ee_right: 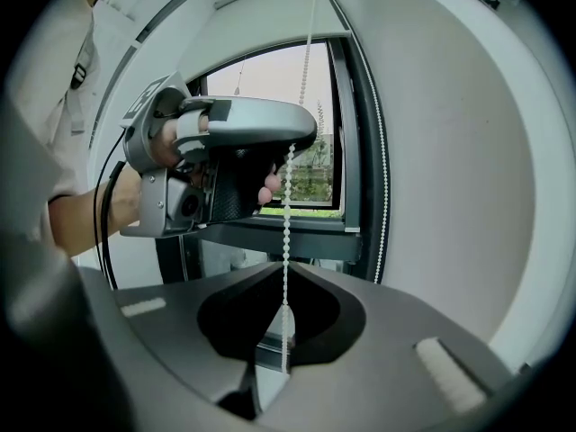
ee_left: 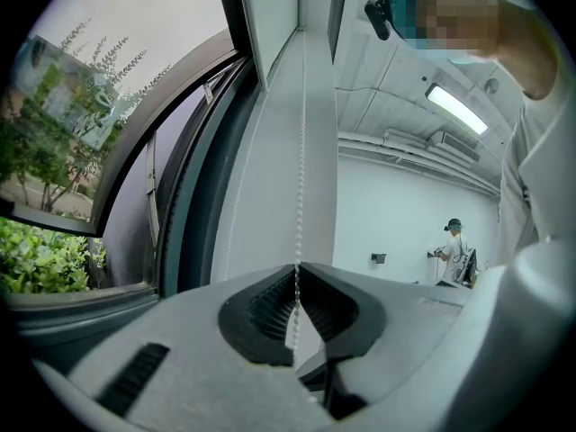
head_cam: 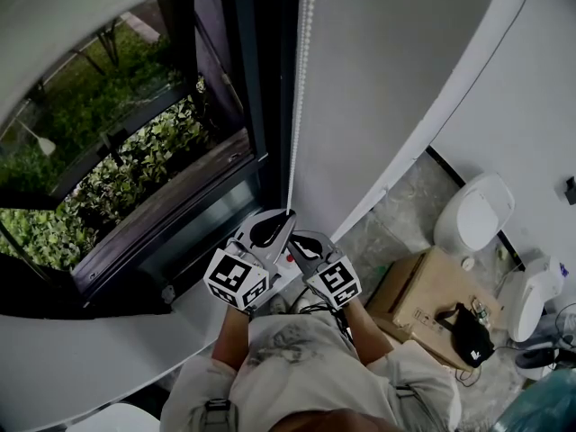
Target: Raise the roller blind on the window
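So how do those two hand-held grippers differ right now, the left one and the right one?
The left gripper clamps the bead chain higher up; the right gripper clamps it just below. In the head view the left gripper sits on the window side, the right gripper away from it. Shared: both have jaws shut on the same strand.

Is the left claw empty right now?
No, the left gripper view shows the left claw closed on the bead chain, which runs between its jaws.
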The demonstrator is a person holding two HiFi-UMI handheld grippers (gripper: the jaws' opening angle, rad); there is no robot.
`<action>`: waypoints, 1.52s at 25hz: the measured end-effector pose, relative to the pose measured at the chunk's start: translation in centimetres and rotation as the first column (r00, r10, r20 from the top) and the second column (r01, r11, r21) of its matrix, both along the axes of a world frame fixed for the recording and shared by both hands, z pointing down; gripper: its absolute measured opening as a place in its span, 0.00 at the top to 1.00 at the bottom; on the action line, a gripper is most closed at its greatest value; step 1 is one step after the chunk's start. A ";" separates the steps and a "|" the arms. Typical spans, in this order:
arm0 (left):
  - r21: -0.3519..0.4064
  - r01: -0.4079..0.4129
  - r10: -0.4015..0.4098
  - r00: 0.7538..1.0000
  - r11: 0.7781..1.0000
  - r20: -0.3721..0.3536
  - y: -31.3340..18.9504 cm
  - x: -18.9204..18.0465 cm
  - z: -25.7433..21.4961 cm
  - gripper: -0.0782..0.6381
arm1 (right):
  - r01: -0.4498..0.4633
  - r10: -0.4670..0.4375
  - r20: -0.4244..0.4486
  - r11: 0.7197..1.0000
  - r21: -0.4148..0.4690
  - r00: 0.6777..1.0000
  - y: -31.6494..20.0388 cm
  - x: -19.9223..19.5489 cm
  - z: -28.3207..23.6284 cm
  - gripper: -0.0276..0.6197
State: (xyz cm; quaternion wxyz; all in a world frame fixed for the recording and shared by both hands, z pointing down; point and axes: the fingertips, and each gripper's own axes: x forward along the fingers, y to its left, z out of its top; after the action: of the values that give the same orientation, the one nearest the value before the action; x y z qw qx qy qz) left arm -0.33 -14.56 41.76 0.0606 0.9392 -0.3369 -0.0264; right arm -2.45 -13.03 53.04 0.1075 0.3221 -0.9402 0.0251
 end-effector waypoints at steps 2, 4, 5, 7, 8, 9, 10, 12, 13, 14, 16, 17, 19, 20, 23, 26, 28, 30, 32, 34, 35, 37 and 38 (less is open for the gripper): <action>0.000 0.003 -0.003 1.000 1.000 -0.001 -0.1 0.0 0.0 0.86 | 0.003 -0.003 0.005 1.000 0.004 1.000 0.2 0.1 -0.2 0.92; 0.001 0.007 -0.007 1.000 1.000 -0.002 -0.2 -0.1 -0.1 0.86 | 0.006 -0.006 0.016 1.000 0.014 1.000 0.4 0.3 -0.8 0.89; 0.002 0.010 -0.010 1.000 1.000 -0.002 -0.2 -0.1 -0.1 0.86 | 0.007 -0.008 0.021 1.000 0.023 1.000 0.6 0.4 -1.2 0.86; 0.002 0.016 -0.016 1.000 1.000 -0.004 -0.3 -0.2 -0.1 0.86 | 0.009 -0.012 0.037 0.998 0.054 0.999 0.8 0.9 -2.5 0.85; 0.002 0.018 -0.018 1.000 1.000 -0.005 -0.3 -0.3 -0.1 0.86 | 0.006 -0.009 0.052 0.998 0.064 0.999 0.9 1.2 -3.3 0.85; 0.002 0.021 -0.021 1.000 1.000 -0.006 -0.4 -0.4 -0.1 0.86 | 0.000 -0.004 0.070 0.998 0.067 0.998 1.0 1.5 -4.2 0.85; 0.003 0.022 -0.022 1.000 1.000 -0.006 -0.4 -0.5 -0.1 0.86 | -0.006 -0.001 0.090 0.997 0.075 0.996 1.1 1.7 -5.1 0.85; 0.004 0.025 -0.025 1.000 1.000 -0.006 -0.4 -0.7 -0.1 0.86 | -0.012 -0.004 0.146 0.994 0.110 0.989 1.1 2.1 -7.3 0.86; 0.004 0.026 -0.026 1.000 1.000 -0.006 -0.4 -0.8 -0.1 0.86 | -0.014 -0.006 0.170 0.993 0.117 0.985 1.1 2.3 -8.3 0.86; 0.004 0.026 -0.026 1.000 1.000 -0.005 -0.4 -0.9 -0.1 0.86 | -0.014 -0.007 0.183 0.993 0.116 0.983 1.1 2.5 -9.1 0.86; 0.004 0.027 -0.027 1.000 1.000 -0.005 -0.4 -0.9 -0.1 0.86 | -0.011 -0.014 0.197 0.992 0.125 0.980 1.2 2.6 -10.7 0.85; 0.004 0.027 -0.027 1.000 1.000 -0.005 -0.3 -0.9 -0.1 0.86 | -0.008 -0.021 0.202 0.990 0.139 0.979 1.2 2.6 -11.5 0.85; 0.003 0.026 -0.026 1.000 1.000 -0.005 -0.2 -0.8 -0.1 0.86 | -0.004 -0.032 0.205 0.985 0.174 0.978 1.0 2.5 -13.1 0.85; 0.004 0.025 -0.025 1.000 1.000 -0.006 -0.2 -0.9 -0.2 0.86 | -0.003 -0.037 0.204 0.981 0.192 0.978 0.8 2.4 -13.8 0.85; 0.003 0.020 -0.020 1.000 1.000 -0.010 -0.2 -0.9 -0.1 0.86 | 0.001 -0.054 0.211 0.970 0.244 0.976 0.0 1.7 -16.2 0.85; 0.001 0.017 -0.017 1.000 1.000 -0.012 -0.1 -0.8 -0.1 0.86 | 0.008 -0.077 0.223 0.955 0.297 0.972 -0.6 1.1 -18.7 0.85; 0.002 0.015 -0.015 1.000 1.000 -0.012 -0.1 -0.8 -0.1 0.86 | 0.005 -0.094 0.245 0.940 0.341 0.965 -1.0 0.7 -20.8 0.85; 0.002 0.014 -0.014 1.000 1.000 -0.012 0.0 -0.8 -0.1 0.86 | 0.006 -0.109 0.256 0.928 0.373 0.961 -1.2 0.4 -22.4 0.85; 0.002 0.013 -0.013 1.000 1.000 -0.013 0.1 -0.7 -0.1 0.86 | 0.010 -0.118 0.255 0.921 0.389 0.960 -1.3 0.1 -23.3 0.85; 0.002 0.013 -0.013 1.000 1.000 -0.014 0.1 -0.8 -0.2 0.86 | 0.011 -0.123 0.257 0.917 0.400 0.959 -1.4 -0.1 -24.1 0.85; 0.002 0.013 -0.013 1.000 1.000 -0.014 0.1 -0.8 -0.1 0.86 | 0.011 -0.126 0.257 0.914 0.407 0.958 -1.5 -0.2 -24.5 0.85; 0.004 0.012 -0.012 1.000 1.000 -0.013 0.0 -0.8 -0.1 0.86 | 0.012 -0.130 0.255 0.908 0.419 0.958 -1.6 -0.4 -25.2 0.85; 0.005 0.012 -0.012 1.000 1.000 -0.014 0.0 -0.8 -0.1 0.86 | 0.015 -0.132 0.250 0.907 0.421 0.959 -1.7 -0.6 -25.4 0.87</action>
State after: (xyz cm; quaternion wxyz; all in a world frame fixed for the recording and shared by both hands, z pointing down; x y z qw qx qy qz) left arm -1.10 -14.54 41.66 0.0602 0.9371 -0.3422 -0.0341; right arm -3.04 -14.74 27.63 -0.0932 0.2951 -0.9413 -0.1351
